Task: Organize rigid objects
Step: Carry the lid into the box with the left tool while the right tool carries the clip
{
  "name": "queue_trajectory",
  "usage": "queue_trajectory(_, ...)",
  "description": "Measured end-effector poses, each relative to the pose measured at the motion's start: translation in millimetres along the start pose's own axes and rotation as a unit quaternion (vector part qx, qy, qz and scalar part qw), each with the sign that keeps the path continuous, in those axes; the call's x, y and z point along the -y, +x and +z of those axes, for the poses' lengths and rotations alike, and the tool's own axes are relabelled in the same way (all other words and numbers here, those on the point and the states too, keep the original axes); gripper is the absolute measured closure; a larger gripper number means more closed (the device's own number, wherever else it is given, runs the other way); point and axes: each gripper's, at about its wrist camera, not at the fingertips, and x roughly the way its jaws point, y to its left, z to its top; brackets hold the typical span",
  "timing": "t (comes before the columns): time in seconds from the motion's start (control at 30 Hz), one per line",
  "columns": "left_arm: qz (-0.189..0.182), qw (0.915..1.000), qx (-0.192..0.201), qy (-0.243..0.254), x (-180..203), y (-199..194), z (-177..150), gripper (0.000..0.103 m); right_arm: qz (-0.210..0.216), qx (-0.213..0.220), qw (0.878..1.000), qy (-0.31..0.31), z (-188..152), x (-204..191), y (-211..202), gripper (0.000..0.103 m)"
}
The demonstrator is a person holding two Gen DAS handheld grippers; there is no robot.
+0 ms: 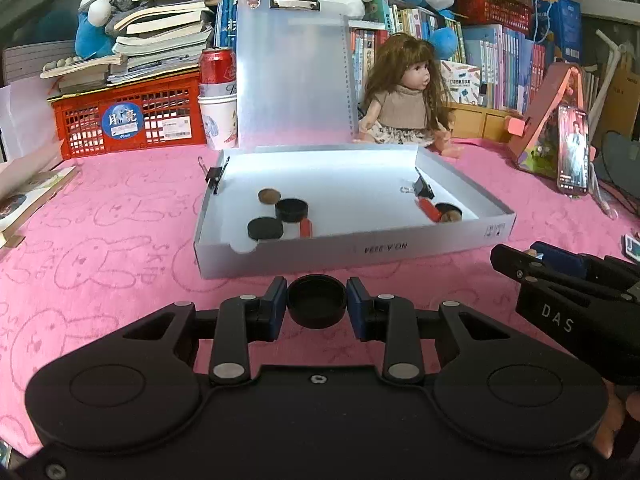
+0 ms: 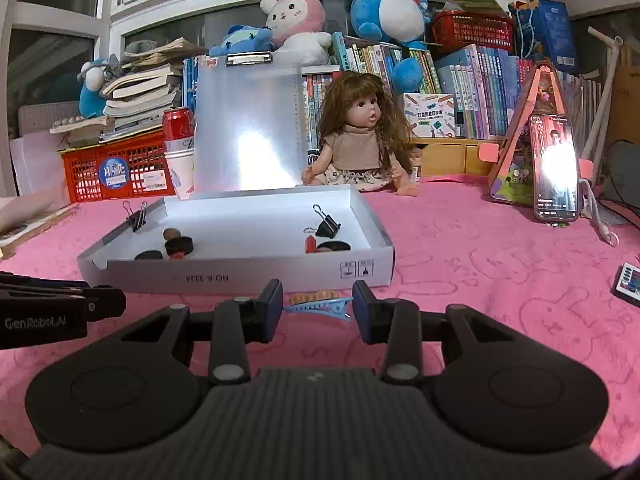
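My left gripper is shut on a black round cap, held just in front of the shallow white box on the pink cloth. The box holds black caps, a brown disc, red pieces and binder clips. My right gripper is open, its fingers on either side of a blue hair clip that lies on the cloth in front of the box. A tan piece lies behind the clip.
A clear clipboard stands upright behind the box. A doll, red crate, can and cups, a lit phone on a stand and a remote ring the pink cloth.
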Motion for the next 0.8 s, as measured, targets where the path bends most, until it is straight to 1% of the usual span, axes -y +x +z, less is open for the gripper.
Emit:
queue_trajectory(0.4, -0.011, 0.9998, 0.0, -0.017, -1, 7, 30, 0.072, 0.021, -0.015, 1.0, 0.01, 26, 12, 12, 0.06)
queue_trajectory(0.8, -0.005, 0.9999, 0.006, -0.013, 5, 14, 43, 0.072, 0.029, -0.007, 1.0, -0.003, 42, 11, 18, 0.06)
